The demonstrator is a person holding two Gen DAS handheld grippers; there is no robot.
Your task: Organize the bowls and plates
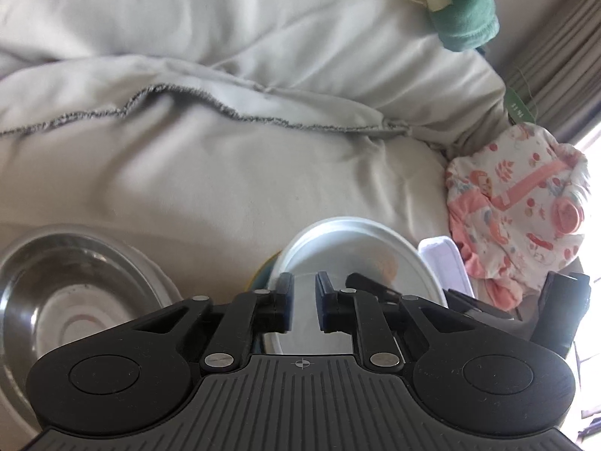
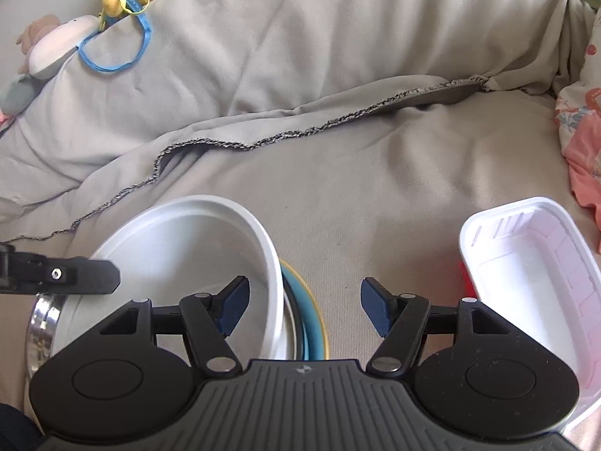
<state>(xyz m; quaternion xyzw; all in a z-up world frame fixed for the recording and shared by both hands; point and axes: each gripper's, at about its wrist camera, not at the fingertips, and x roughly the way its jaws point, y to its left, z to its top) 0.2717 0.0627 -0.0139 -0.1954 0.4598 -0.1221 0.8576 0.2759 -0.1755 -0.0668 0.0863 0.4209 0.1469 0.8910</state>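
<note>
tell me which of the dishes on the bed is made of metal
The shiny steel bowl, on the left in the left wrist view. The round bowl and the rectangular tub are white, and the plate under the round bowl is blue.

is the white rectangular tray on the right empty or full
Empty: the right wrist view shows the white rectangular tray's bare ribbed inside, nothing in it.

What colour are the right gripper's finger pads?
Dark blue pads, clearest in the right wrist view.
</note>
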